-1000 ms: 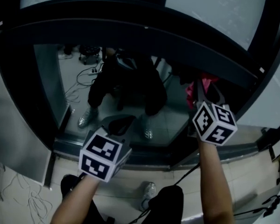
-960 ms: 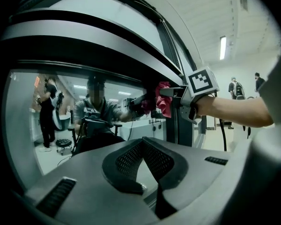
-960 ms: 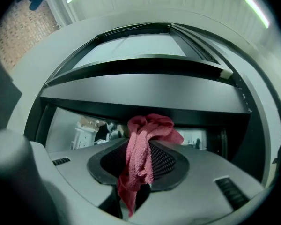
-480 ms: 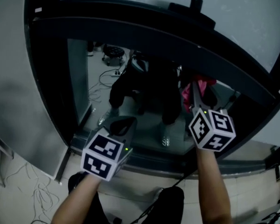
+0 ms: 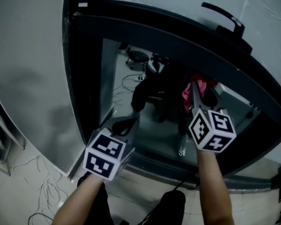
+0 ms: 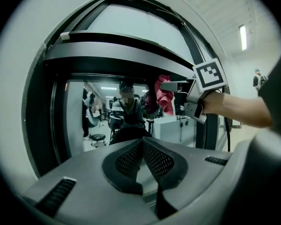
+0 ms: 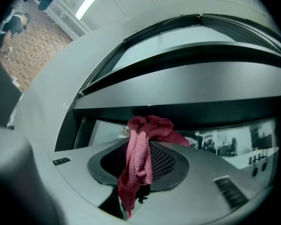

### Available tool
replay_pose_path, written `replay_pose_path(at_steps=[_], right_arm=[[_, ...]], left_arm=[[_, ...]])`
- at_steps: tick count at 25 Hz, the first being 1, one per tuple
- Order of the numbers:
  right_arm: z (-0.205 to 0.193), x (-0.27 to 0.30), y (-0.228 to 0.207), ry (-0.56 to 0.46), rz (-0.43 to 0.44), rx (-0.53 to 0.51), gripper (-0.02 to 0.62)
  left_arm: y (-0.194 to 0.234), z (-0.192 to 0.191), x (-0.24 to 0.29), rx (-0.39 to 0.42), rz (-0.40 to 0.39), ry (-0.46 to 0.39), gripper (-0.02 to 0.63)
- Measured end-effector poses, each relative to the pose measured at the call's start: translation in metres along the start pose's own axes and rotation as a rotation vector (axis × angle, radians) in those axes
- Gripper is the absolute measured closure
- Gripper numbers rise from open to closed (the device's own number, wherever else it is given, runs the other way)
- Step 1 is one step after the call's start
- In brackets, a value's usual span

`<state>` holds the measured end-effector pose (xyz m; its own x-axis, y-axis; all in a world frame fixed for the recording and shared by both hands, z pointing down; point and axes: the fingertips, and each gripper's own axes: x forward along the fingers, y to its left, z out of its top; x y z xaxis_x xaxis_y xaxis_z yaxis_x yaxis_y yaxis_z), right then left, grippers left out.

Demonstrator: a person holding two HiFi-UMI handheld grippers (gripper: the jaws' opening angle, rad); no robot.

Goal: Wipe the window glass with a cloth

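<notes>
The window glass (image 5: 152, 121) sits in a dark frame (image 5: 84, 78) and mirrors a room. A pink-red cloth (image 5: 195, 89) is bunched against the pane's upper right part, just under the dark crossbar. My right gripper (image 5: 195, 96) is shut on it. In the right gripper view the cloth (image 7: 136, 165) hangs down between the jaws of the right gripper (image 7: 144, 150). My left gripper (image 5: 125, 124) is held low before the pane's left part, shut, with nothing in it. In the left gripper view its pads (image 6: 129, 159) meet, and the cloth (image 6: 166, 95) shows to the right.
A dark window handle (image 5: 225, 17) sticks out above the crossbar (image 5: 187, 46). A pale wall (image 5: 28, 55) lies left of the frame. Loose cables (image 5: 40, 191) trail on the floor at lower left, beside the person's legs (image 5: 171, 207).
The view has swung left, so the window frame now lies further right in it. Both grippers stand nearer the pane's left side. The right one still grips the cloth.
</notes>
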<state>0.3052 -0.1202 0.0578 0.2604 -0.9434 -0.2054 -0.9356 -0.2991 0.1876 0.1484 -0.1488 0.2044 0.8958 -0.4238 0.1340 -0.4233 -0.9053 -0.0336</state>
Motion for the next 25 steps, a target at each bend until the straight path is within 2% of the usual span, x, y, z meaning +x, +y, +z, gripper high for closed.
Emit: replay_pose_path(at_steps=[11, 25], right_arm=[[0.004, 0.059, 0.104, -0.003, 0.145, -0.005, 0.483], [0.011, 0.128, 0.224, -0.006, 0.286, -0.019, 0.483]], left_arm=[[0.062, -0.019, -0.046, -0.025, 0.090, 0.022, 0.601], [0.120, -0.047, -0.095, -0.053, 0.183, 0.059, 0.601]])
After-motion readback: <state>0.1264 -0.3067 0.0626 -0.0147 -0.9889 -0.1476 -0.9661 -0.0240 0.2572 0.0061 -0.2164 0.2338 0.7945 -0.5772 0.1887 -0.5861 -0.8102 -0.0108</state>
